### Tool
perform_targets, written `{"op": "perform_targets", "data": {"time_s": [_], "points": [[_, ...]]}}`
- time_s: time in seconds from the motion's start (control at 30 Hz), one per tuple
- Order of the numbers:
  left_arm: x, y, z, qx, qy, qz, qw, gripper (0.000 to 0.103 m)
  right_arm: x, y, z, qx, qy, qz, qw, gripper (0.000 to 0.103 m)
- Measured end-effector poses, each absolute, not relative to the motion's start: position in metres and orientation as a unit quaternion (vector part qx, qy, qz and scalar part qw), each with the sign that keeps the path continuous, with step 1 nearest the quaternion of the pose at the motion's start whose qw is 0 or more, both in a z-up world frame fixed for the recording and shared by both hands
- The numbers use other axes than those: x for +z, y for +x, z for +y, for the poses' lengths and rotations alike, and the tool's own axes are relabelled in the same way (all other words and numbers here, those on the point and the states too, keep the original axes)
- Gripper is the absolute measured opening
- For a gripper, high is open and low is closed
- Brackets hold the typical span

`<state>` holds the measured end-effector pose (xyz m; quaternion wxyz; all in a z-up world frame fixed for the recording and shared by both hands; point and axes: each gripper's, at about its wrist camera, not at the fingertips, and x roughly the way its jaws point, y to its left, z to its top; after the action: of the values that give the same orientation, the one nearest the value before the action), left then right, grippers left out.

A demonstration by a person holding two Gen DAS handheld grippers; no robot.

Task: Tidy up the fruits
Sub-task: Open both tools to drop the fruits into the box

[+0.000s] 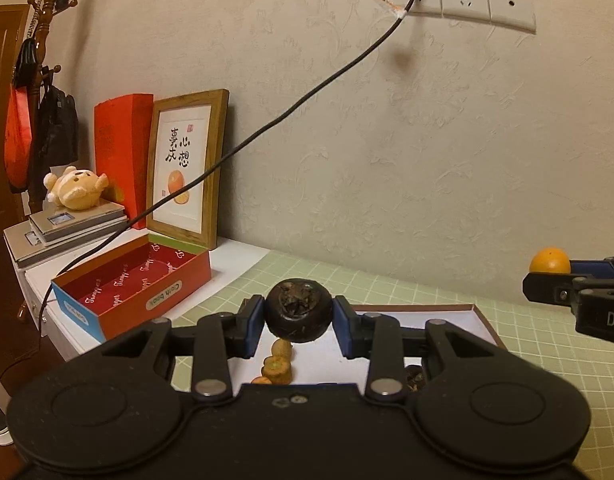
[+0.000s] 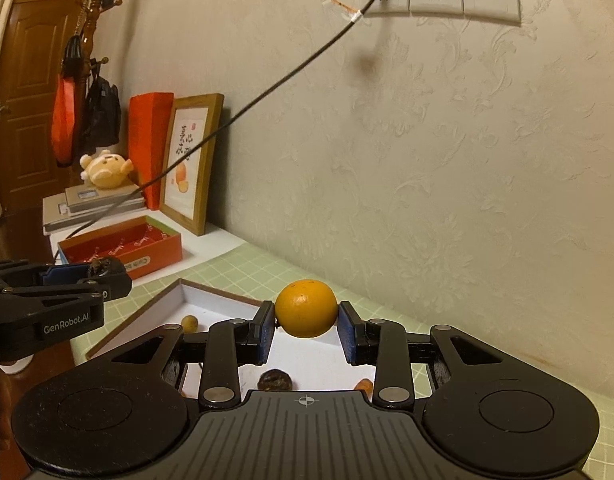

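Note:
My left gripper (image 1: 299, 316) is shut on a dark mangosteen (image 1: 299, 314) and holds it above a white shallow tray (image 1: 447, 312). Small orange-brown fruits (image 1: 281, 364) lie in the tray below it. My right gripper (image 2: 307, 314) is shut on an orange (image 2: 307, 308) above the same tray (image 2: 211, 300). The orange (image 1: 550, 261) and right gripper also show at the right edge of the left wrist view. The left gripper (image 2: 107, 276) with the mangosteen (image 2: 103, 266) shows at the left of the right wrist view. In the tray lie a small tan fruit (image 2: 189, 323) and a dark fruit (image 2: 275, 381).
An open red box (image 1: 147, 284) stands at the left on a white cabinet, also seen in the right wrist view (image 2: 127, 246). A framed picture (image 1: 187, 168), a plush bear (image 1: 77, 188) and a black cable (image 1: 267, 128) from the wall socket are behind it. A green grid mat (image 1: 547, 340) covers the table.

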<state>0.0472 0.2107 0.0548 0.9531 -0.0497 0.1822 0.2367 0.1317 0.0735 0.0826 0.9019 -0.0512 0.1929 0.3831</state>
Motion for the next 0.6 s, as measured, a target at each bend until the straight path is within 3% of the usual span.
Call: {"op": "perform_targets", "data": {"time_s": [0.6], "points": [[0.023, 0.089, 0.248, 0.243, -0.051, 0.226, 0.942, 0.027, 0.045, 0.2, 0.101, 0.358, -0.043, 0.244, 0.9, 0.034]]}}
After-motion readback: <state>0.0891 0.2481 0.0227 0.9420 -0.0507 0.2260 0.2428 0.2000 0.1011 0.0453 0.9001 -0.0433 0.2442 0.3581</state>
